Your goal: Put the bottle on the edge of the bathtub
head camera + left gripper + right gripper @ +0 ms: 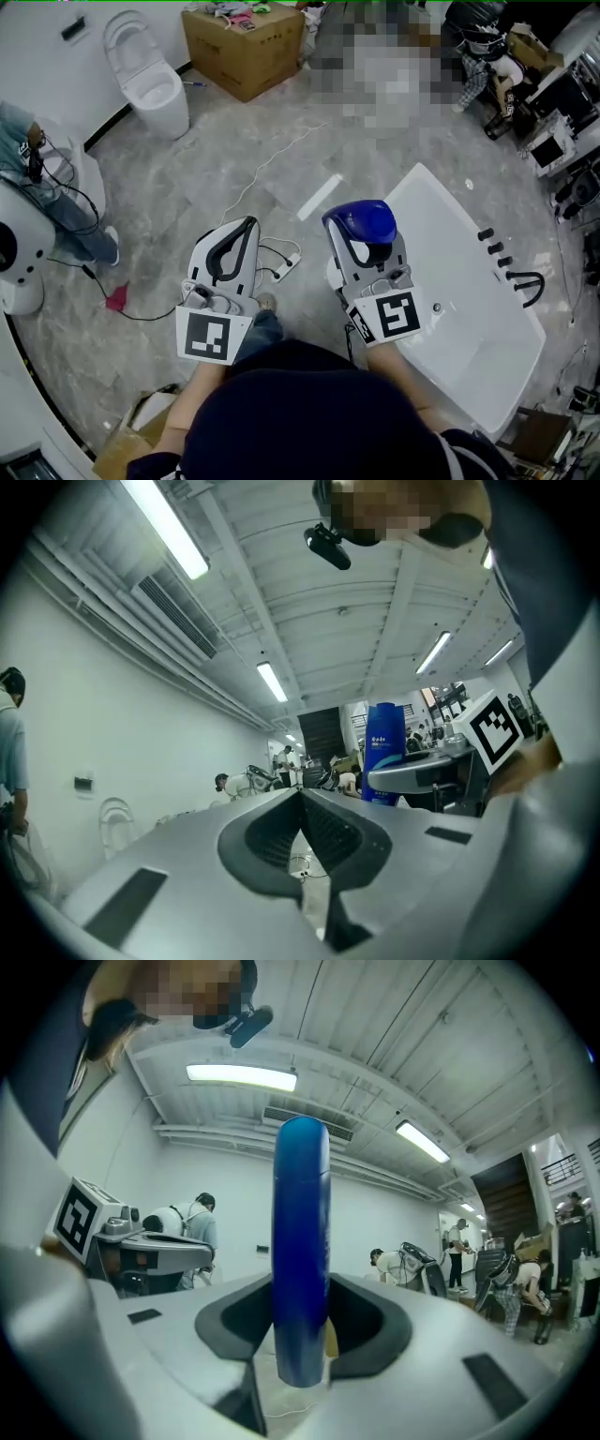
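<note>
Bathtub: white, fills the right of the scene. Its left rim runs near to far, just right of the right gripper.

Floor: grey stone, open to the left and far. Only a white cable and a flat white strip lie beyond the tools.

Right gripper pinches the blue bottle between its pads, which the bottle's body keeps partly spread. The bottle hangs just left of the tub's rim, not yet over it.

Left gripper: jaws pressed together, nothing in them, idle at left.

Step in hand, as I judge it: carry the bottle right and set its base flat on the rim. Release only once it stands. The ledge looks narrow, so a tilted base could tip it into the basin or onto the floor.

Black fittings sit on the right rim, well apart from the bottle.
</note>
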A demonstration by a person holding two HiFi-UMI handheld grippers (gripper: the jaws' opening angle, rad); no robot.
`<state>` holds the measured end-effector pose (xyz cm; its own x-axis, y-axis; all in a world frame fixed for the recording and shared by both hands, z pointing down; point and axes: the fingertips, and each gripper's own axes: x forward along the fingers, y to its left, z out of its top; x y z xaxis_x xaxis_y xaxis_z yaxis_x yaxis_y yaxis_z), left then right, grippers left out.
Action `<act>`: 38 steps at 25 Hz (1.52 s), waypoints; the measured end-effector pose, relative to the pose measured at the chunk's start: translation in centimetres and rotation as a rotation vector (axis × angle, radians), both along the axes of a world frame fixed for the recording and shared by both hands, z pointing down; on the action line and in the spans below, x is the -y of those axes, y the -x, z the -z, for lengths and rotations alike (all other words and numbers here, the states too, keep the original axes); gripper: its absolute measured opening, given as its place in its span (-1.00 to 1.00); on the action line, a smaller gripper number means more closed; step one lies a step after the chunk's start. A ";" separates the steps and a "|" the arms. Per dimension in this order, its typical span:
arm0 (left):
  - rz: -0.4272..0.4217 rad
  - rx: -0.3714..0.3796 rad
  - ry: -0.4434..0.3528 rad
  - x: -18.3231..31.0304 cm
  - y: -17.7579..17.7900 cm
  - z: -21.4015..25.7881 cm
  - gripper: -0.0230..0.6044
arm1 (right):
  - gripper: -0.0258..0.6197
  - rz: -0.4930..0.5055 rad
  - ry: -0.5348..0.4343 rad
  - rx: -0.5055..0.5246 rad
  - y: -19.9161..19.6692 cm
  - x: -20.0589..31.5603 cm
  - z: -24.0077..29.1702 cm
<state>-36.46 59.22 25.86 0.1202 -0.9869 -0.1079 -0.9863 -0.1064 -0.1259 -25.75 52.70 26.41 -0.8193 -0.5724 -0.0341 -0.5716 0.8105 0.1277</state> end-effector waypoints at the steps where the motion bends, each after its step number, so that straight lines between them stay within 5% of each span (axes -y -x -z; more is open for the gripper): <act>1: -0.019 0.001 0.006 1.6 0.9 -0.1 -0.85 | -0.37 -0.026 0.003 0.004 0.6 1.5 0.1; 6: -0.118 -0.018 0.020 8.4 3.1 -0.4 -0.85 | -0.37 -0.146 0.021 0.006 1.4 7.0 -0.3; 21: -0.347 -0.060 0.071 22.1 -0.3 -2.2 -0.85 | -0.37 -0.366 0.074 0.000 -2.9 18.9 -2.1; 38: -0.532 -0.013 0.068 58.4 -10.6 -0.1 -0.85 | -0.37 -0.500 0.042 0.003 -13.2 54.2 -1.3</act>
